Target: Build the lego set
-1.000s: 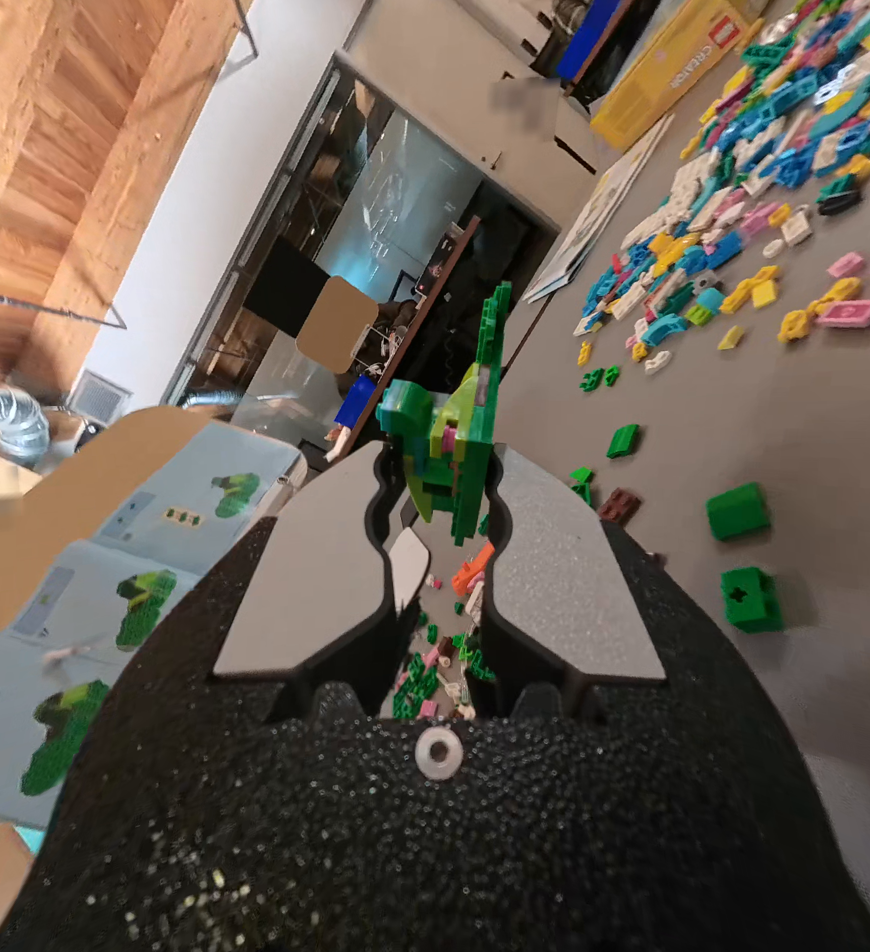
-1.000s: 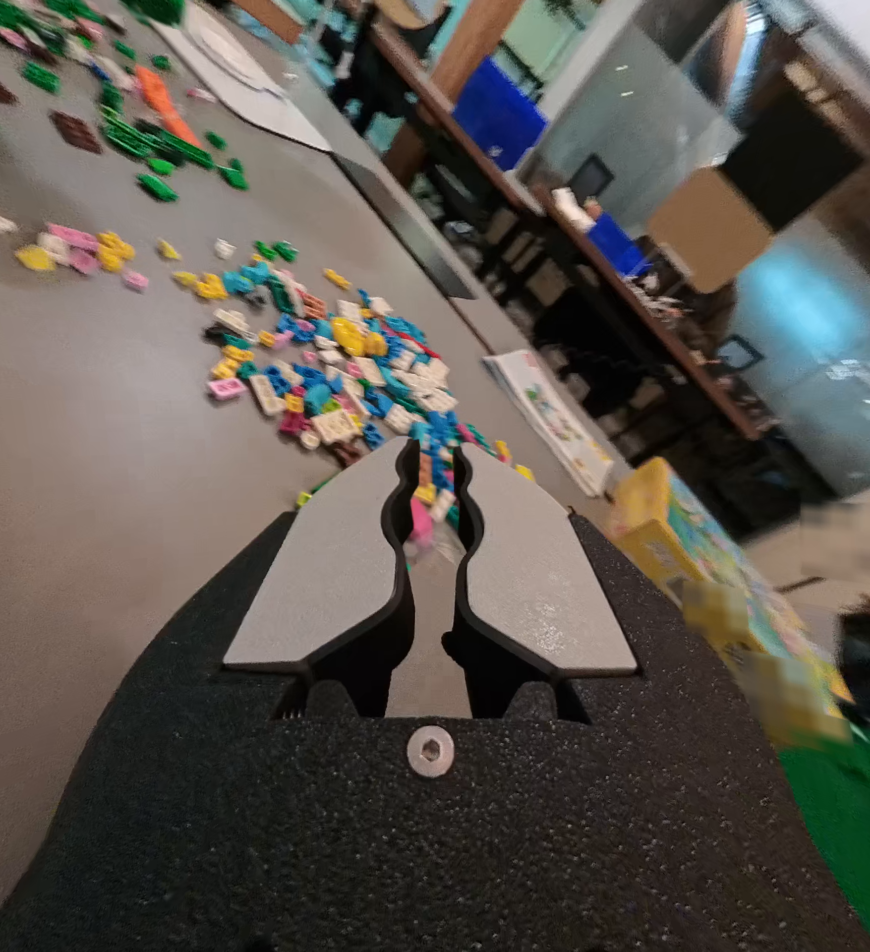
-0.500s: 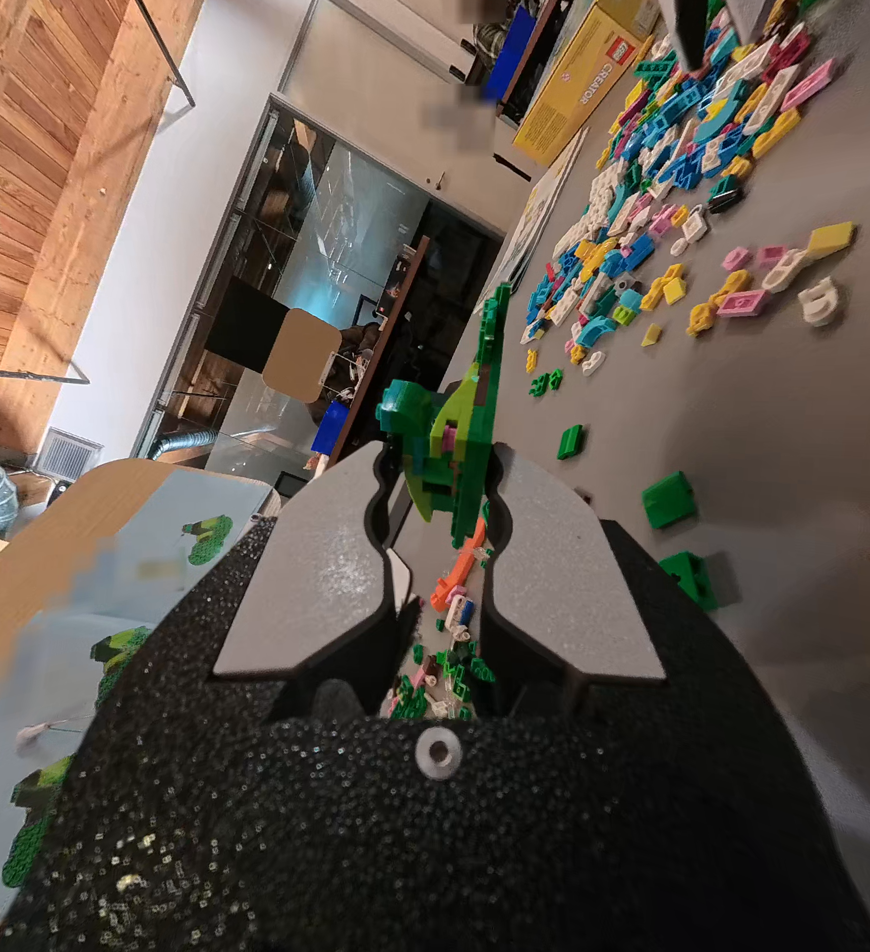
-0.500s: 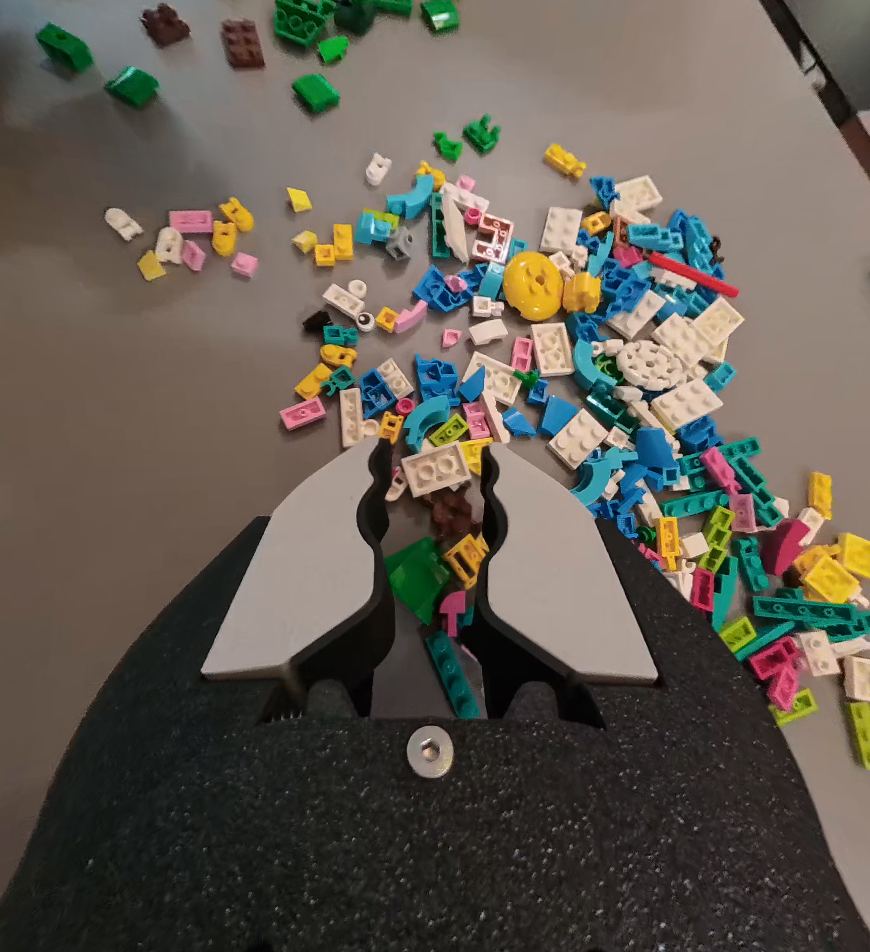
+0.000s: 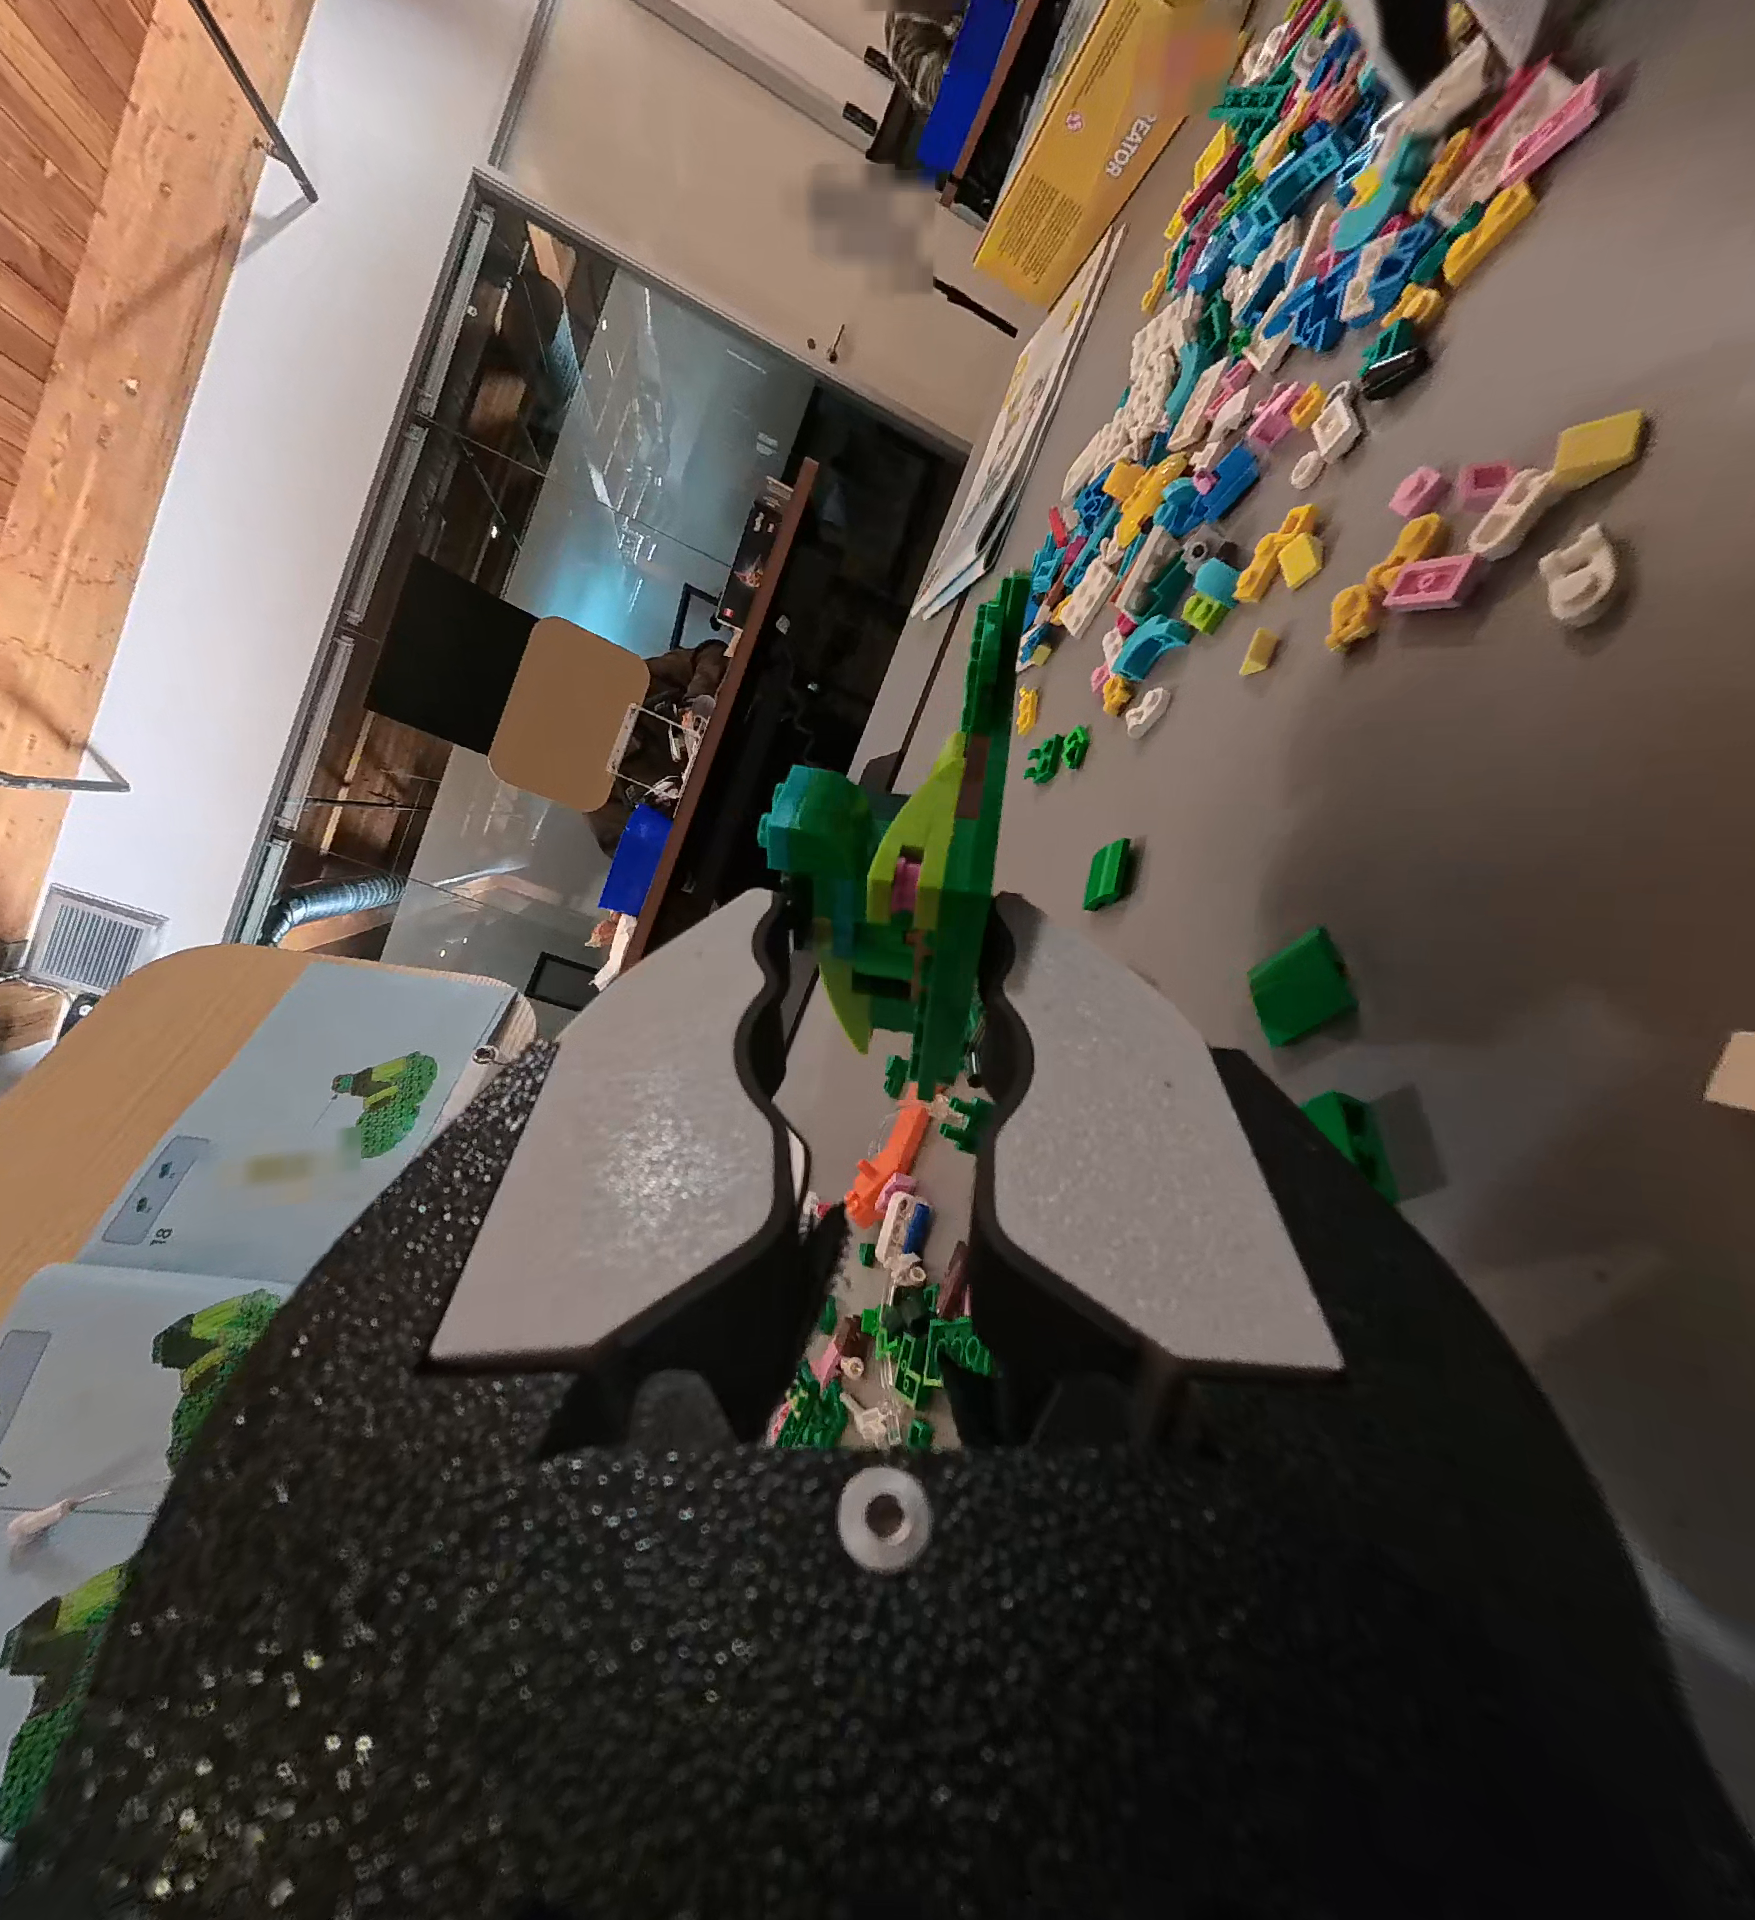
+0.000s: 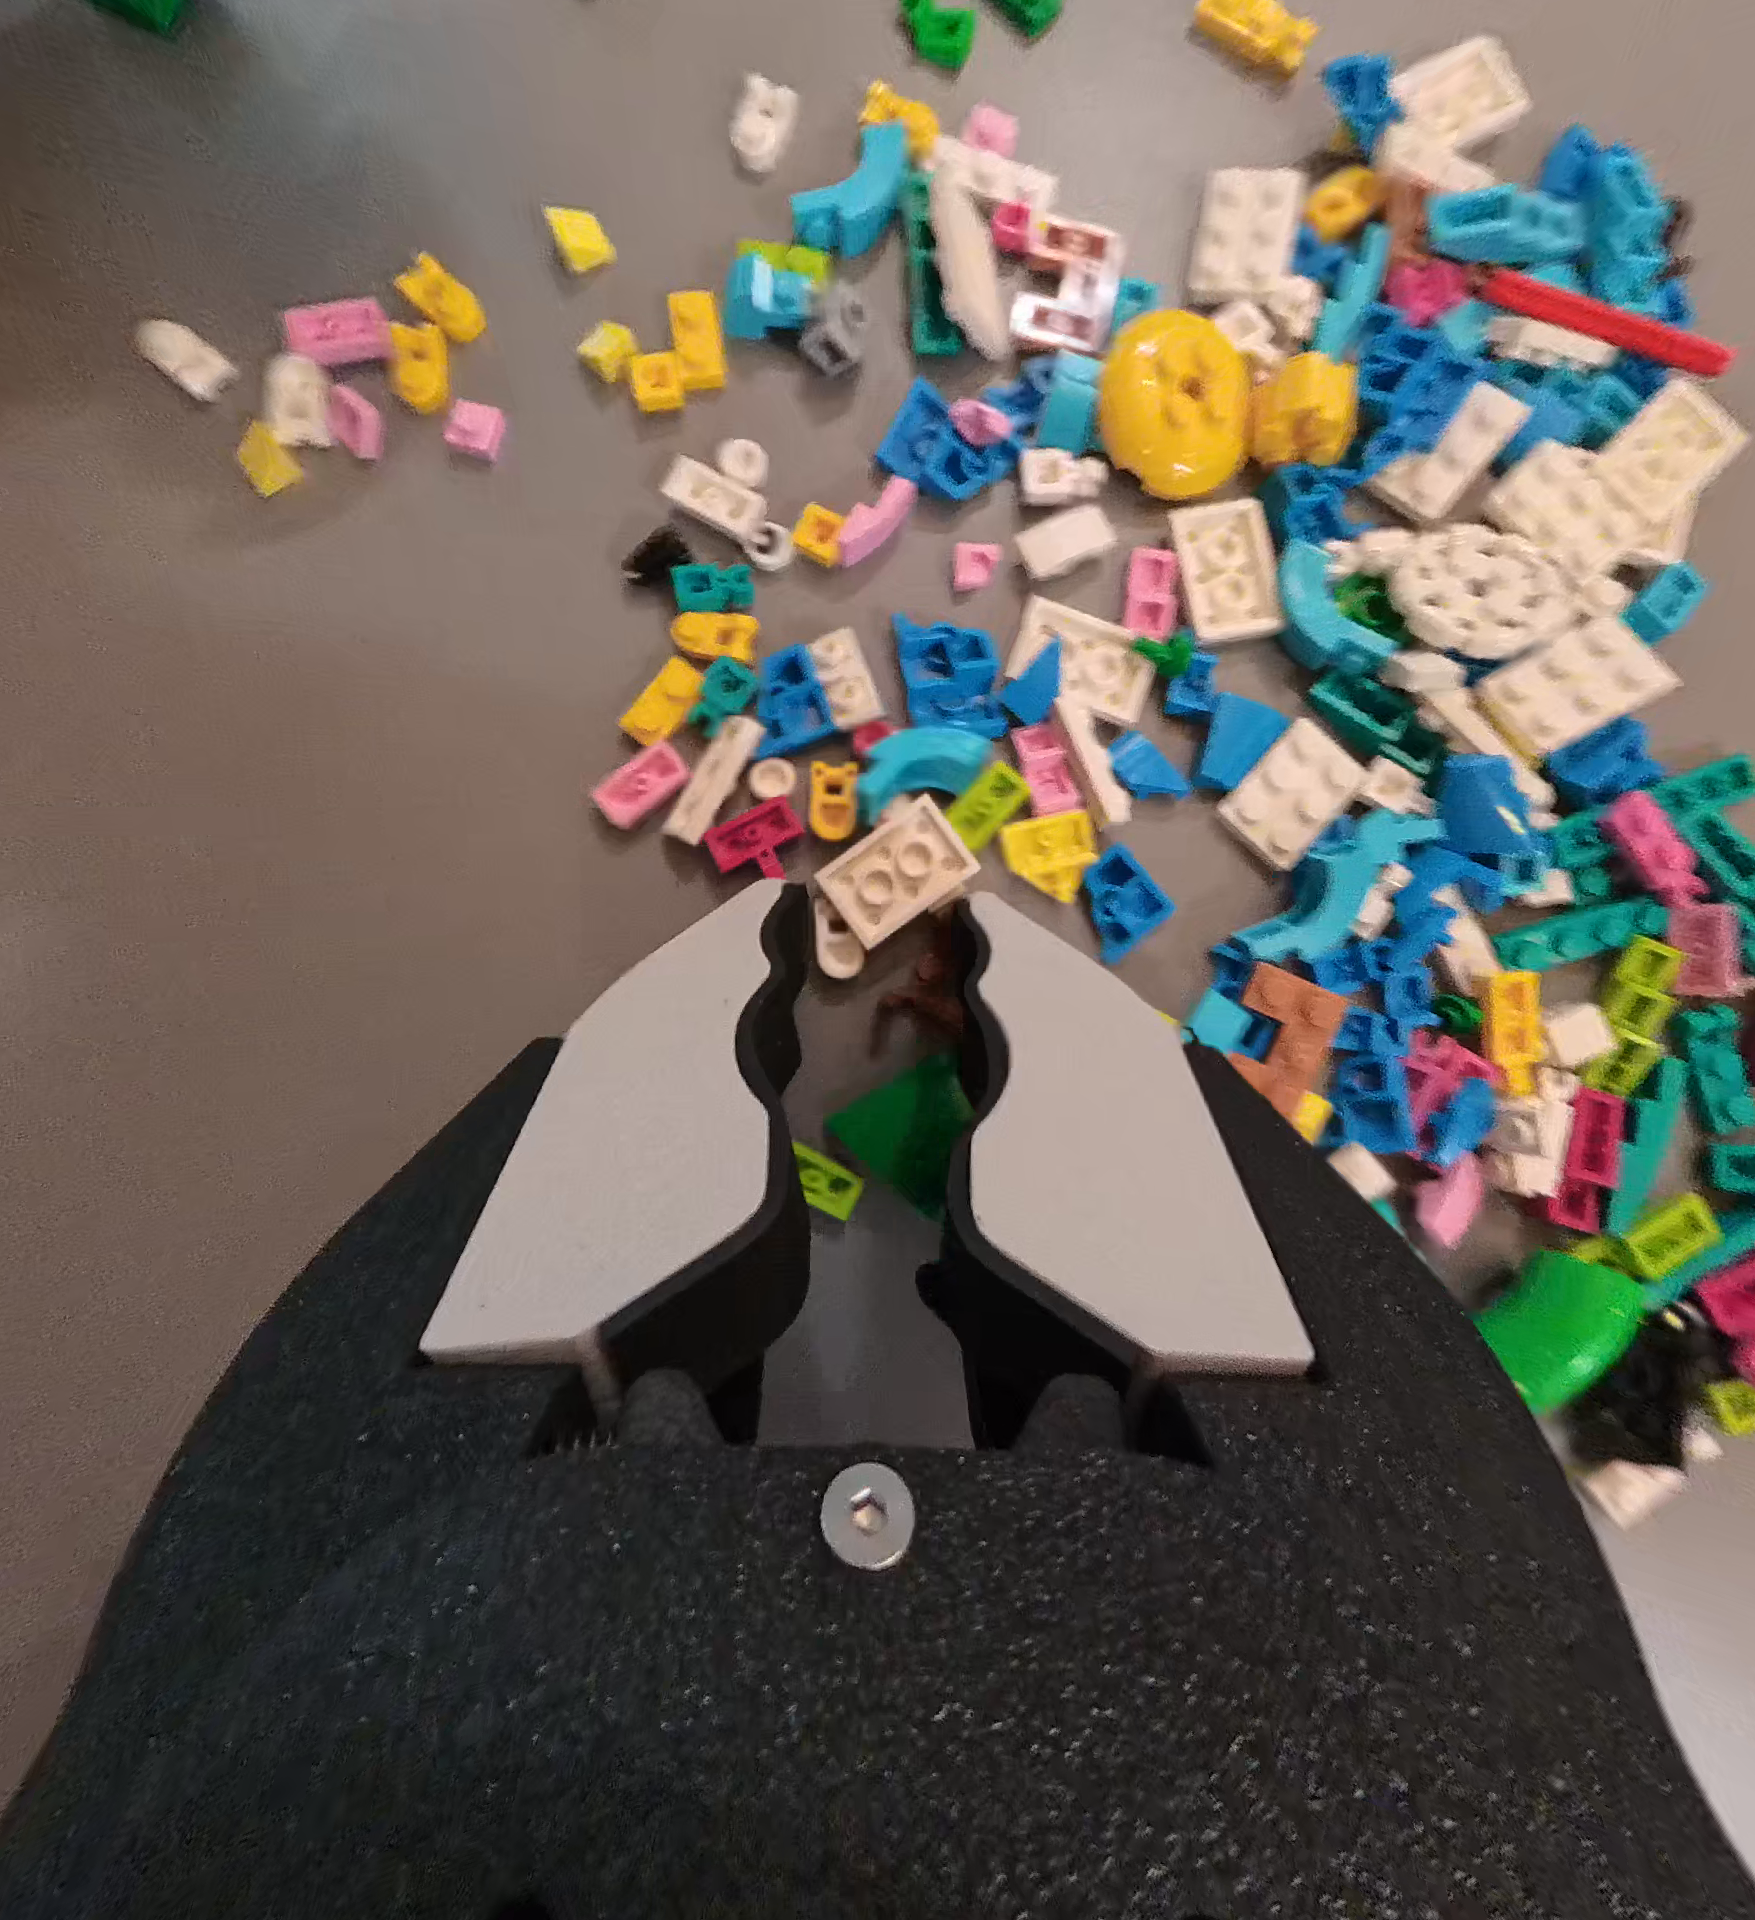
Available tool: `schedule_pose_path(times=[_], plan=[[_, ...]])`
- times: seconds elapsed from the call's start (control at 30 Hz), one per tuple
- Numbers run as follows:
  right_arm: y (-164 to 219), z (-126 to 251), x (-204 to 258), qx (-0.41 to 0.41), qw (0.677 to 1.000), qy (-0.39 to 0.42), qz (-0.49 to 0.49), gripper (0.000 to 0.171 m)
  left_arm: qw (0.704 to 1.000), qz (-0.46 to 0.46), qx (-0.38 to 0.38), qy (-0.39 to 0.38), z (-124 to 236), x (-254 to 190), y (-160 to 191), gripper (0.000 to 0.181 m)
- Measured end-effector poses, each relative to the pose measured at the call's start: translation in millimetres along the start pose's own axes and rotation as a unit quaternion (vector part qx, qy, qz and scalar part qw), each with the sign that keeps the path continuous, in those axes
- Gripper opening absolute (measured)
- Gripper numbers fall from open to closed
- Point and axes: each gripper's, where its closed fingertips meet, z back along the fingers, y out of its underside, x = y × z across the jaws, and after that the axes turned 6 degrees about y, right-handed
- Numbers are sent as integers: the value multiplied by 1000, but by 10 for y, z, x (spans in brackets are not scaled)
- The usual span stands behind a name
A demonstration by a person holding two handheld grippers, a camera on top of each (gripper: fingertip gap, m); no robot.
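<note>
My left gripper [image 5: 888, 925] is shut on a green lego model [image 5: 920, 831] with lime, teal and pink parts, held up above the grey table [image 5: 1579, 883]. My right gripper [image 6: 878, 914] is open and empty, pointing down over the near edge of a pile of loose coloured bricks [image 6: 1320, 623]. A white 2x3 plate [image 6: 899, 868] lies just past its fingertips. A brown piece [image 6: 920, 997] and a green slope [image 6: 904, 1127] lie on the table between the fingers.
An open instruction booklet [image 5: 229, 1195] lies at the left. A yellow lego box [image 5: 1091, 156] and another booklet [image 5: 1018, 436] sit far back. Loose green bricks [image 5: 1304, 987] lie on the table right of the left gripper. A pile of small green pieces [image 5: 883, 1351] lies below it.
My right gripper swung from looking across the room to pointing down at the brick pile, then moved lower and closer, and its jaws opened. My left gripper keeps the model, tilting slightly.
</note>
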Motion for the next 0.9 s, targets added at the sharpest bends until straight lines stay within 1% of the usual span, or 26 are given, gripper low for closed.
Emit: schedule_pose_path(times=[0.07,0.13,0.23,0.37,0.43,0.5,0.6,0.7,0.9], plan=[[-29,30,134,-6,999,-40,7,23,1000,2,-1,1,-2,0,-1,34],[-40,99,102,-16,999,-38,6,23,1000,2,1,4,-8,-14,4,34],[40,286,-196,-25,999,22,-24,23,1000,3,0,5,-6,-17,-2,34],[290,559,-596,-27,990,115,-73,23,1000,6,-1,8,-10,-21,-3,34],[434,640,-703,-17,986,143,-89,23,1000,5,-1,8,-11,-25,-8,34],[534,685,-817,-24,980,164,-107,19,1000,4,-2,8,-11,-30,-12,34],[660,680,-862,-33,977,151,-145,18,1000,5,-2,10,-13,-37,-11,34],[766,652,-873,-10,977,155,-143,19,1000,5,-2,13,-19,-46,-13,34],[711,519,-683,0,987,101,-128,19,1000,-4,-4,17,-24,-74,-39,34]])
